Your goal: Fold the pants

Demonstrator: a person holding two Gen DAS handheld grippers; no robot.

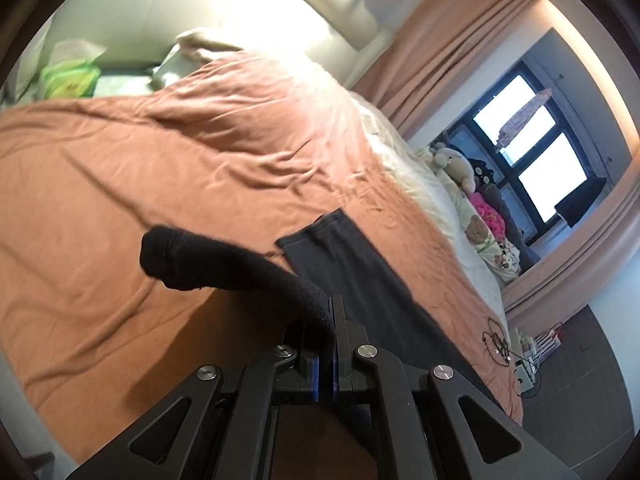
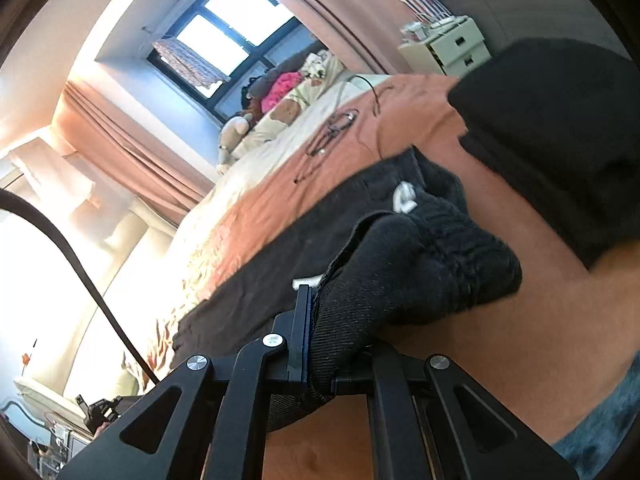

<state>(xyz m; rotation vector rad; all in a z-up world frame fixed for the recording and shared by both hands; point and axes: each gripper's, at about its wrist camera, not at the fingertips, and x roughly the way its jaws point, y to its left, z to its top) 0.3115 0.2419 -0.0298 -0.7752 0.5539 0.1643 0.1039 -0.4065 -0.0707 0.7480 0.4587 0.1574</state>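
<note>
Both grippers' jaws, left (image 1: 332,320) and right (image 2: 316,320), clamp the dark pants (image 2: 280,248) over the bed (image 1: 160,160)

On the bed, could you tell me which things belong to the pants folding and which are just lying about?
Job in hand:
- dark pants
- left gripper, shut on pants fabric
- right gripper, shut on the waistband end

Lying about:
- cable on the orange cover
- stuffed toys
- green packet

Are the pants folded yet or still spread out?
Not folded: pants lie stretched along the bed, both grippers pinching an end.
</note>
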